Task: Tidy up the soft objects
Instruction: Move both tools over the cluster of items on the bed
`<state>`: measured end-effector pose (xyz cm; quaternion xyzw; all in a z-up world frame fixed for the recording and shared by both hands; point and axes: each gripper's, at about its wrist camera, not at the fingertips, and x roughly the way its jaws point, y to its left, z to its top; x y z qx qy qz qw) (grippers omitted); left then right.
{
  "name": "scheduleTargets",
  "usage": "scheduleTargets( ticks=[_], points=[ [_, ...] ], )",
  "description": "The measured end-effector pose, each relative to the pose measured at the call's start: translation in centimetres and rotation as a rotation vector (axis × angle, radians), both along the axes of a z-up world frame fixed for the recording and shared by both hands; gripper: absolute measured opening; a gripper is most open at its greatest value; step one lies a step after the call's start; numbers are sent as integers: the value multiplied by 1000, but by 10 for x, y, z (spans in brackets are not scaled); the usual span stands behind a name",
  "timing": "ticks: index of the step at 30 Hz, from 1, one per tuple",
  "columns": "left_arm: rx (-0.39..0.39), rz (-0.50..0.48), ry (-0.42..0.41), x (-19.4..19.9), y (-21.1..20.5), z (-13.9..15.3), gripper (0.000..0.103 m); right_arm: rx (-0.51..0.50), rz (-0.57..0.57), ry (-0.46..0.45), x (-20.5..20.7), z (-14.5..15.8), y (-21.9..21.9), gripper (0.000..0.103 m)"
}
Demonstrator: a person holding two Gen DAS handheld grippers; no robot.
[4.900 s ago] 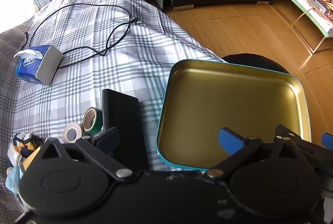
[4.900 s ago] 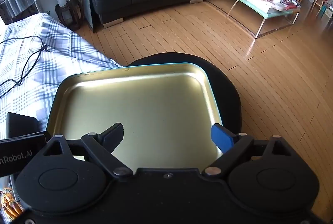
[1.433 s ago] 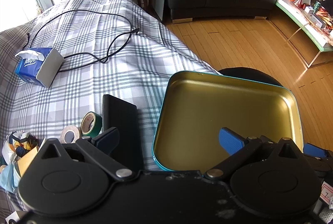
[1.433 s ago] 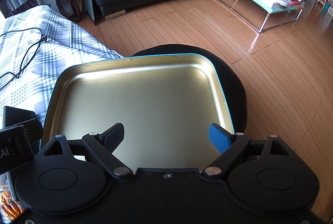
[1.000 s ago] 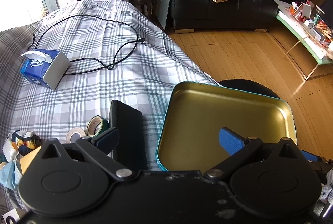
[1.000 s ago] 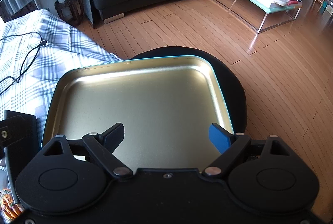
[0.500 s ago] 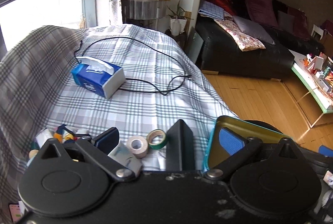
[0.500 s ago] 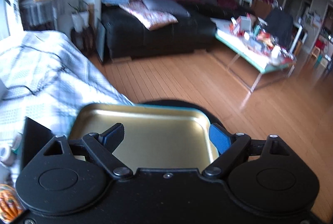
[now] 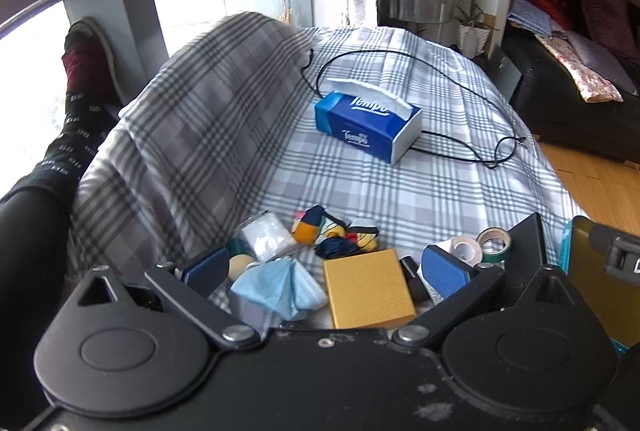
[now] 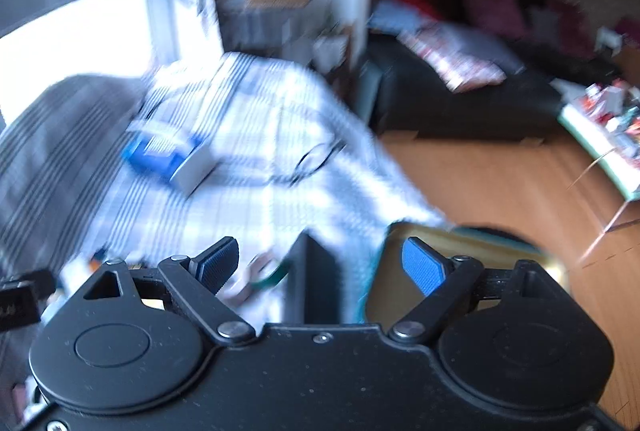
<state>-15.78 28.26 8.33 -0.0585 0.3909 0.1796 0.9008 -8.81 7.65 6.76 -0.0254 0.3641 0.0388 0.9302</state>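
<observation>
A pile of small items lies on the plaid bedspread. A light blue face mask sits between the fingers of my open left gripper, beside a gold box, a clear bag of white stuff and colourful socks. Nothing is held. The gold tin tray shows at the right edge. The right wrist view is blurred: my right gripper stands open over the bed edge, with the tray behind its right finger.
A blue tissue box and a black cable lie farther back on the bed. Two tape rolls and a black flat case sit beside the tray. A person's leg in a dark sock is at left. Wooden floor lies to the right.
Both grippers swung left and tilted up, away from the tray and toward the pile on the bed. The mask and gold box now lie between the left fingers.
</observation>
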Motion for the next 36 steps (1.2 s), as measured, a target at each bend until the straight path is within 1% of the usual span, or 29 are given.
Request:
scheduleTargets(
  ticks=[1, 3, 5, 7, 9, 16, 26, 29, 34, 36],
  points=[
    [-6, 11, 9, -3, 6, -3, 103, -10, 22, 45, 2, -5, 11, 85],
    [-20, 22, 32, -3, 12, -13, 103, -52, 55, 93, 3, -18, 28, 85],
    [-36, 32, 57, -3, 16, -24, 103, -121, 76, 113, -1, -29, 47, 85],
    [-53, 45, 78, 1, 20, -34, 103, -158, 97, 131, -2, -38, 59, 85],
    [-60, 64, 93, 3, 26, -42, 103, -168, 115, 157, -6, -44, 70, 85],
    [-63, 109, 115, 7, 36, -53, 103, -189, 126, 213, 2, -59, 80, 85],
    [-89, 131, 130, 10, 38, -63, 103, -153, 122, 247, 13, -66, 78, 84],
    [-87, 155, 120, 8, 43, -61, 103, -105, 123, 231, 16, -60, 73, 83],
    [-114, 182, 109, 5, 50, -60, 103, -12, 97, 209, 28, -49, 59, 78],
    [-119, 180, 113, 5, 51, -62, 103, 10, 94, 211, 33, -49, 56, 73]
  ],
)
